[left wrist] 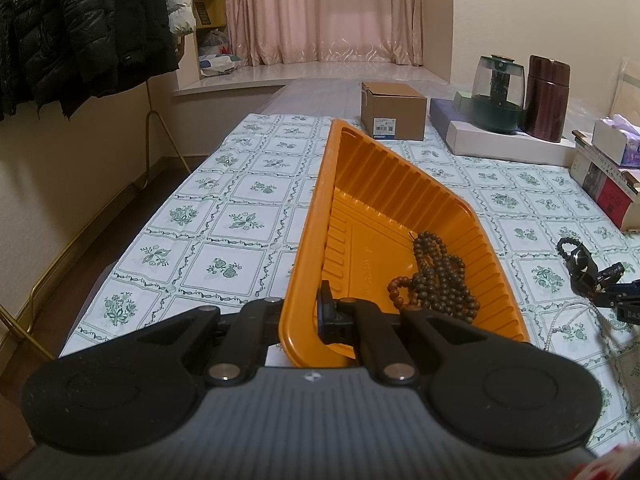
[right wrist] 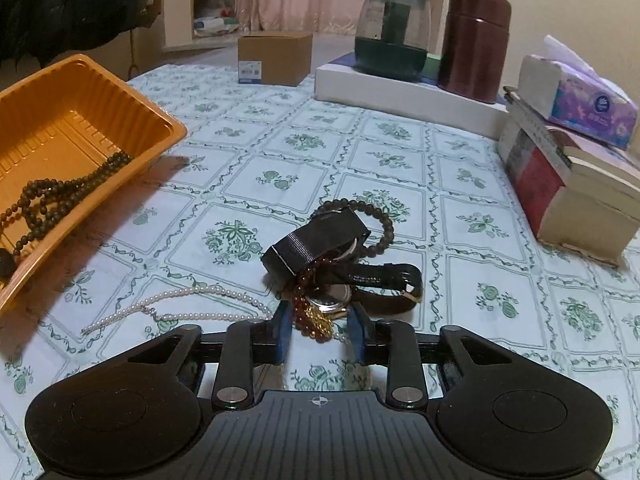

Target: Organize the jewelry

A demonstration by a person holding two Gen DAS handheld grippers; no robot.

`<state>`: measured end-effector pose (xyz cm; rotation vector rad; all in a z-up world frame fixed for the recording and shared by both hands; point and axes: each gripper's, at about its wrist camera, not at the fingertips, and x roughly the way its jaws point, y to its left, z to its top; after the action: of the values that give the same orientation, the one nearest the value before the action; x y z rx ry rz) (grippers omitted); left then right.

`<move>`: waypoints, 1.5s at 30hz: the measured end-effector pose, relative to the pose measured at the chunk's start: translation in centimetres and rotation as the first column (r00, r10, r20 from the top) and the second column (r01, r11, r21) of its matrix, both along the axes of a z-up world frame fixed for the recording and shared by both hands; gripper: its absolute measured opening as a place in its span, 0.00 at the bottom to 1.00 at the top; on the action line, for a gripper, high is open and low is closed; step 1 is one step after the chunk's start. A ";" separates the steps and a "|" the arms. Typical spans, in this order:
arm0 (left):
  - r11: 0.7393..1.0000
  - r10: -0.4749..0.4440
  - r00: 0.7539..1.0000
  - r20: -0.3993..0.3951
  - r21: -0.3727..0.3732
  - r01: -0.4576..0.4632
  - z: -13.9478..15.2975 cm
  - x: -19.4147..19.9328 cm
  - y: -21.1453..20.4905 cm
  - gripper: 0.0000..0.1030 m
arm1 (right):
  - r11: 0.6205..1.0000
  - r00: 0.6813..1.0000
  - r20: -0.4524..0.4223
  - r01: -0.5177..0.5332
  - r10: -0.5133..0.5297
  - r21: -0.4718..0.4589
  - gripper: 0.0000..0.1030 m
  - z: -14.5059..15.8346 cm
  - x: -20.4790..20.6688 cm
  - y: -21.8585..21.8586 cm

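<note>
Tilting the orange tray [left wrist: 312, 216] by its rim, the left gripper [left wrist: 326, 312] has its jaws clamped there; wooden beads [left wrist: 440, 276] lie inside. The right gripper [right wrist: 320, 332], jaws apart, straddles amber beads [right wrist: 312, 316] on the floral-clothed bench [right wrist: 460, 200]; pinching them seems next. Curtains [left wrist: 328, 8] hang behind.

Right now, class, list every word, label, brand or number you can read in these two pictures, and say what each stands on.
"EPSON", probably: cardboard box, dark strip under its white label; small, so unsure.
White label on that box: print too small to read.
Tissue pack: round blue logo and writing, blurred, unreadable.
Orange tray: embossed characters on its floor, unreadable.
Books: spine print too blurred to read.
</note>
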<state>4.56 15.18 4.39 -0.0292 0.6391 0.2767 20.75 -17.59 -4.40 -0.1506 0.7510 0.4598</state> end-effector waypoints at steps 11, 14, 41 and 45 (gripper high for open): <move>1.000 -0.001 1.000 0.001 0.000 0.001 0.0 0.0 0.0 0.05 | 1.000 1.000 0.030 -0.003 0.003 0.000 0.05 1.1 -1.5 0.0; 1.000 -0.002 1.000 0.003 -0.001 0.002 0.0 0.0 0.0 0.05 | 1.000 0.999 0.053 0.007 -0.007 0.016 0.05 2.1 -2.3 -0.6; 1.000 -0.011 1.000 0.015 -0.003 0.011 0.2 -0.2 -0.1 0.06 | 0.958 0.965 0.171 -0.229 0.200 0.172 0.05 12.2 -6.2 5.0; 1.000 -0.010 1.000 0.015 -0.003 0.010 0.2 -0.2 -0.1 0.06 | 0.936 0.947 0.167 -0.302 0.273 0.181 0.05 12.0 -6.9 8.1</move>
<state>4.33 15.07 4.58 -0.0313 0.6243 0.2652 13.86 -9.54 7.58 -0.0995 0.5406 0.7953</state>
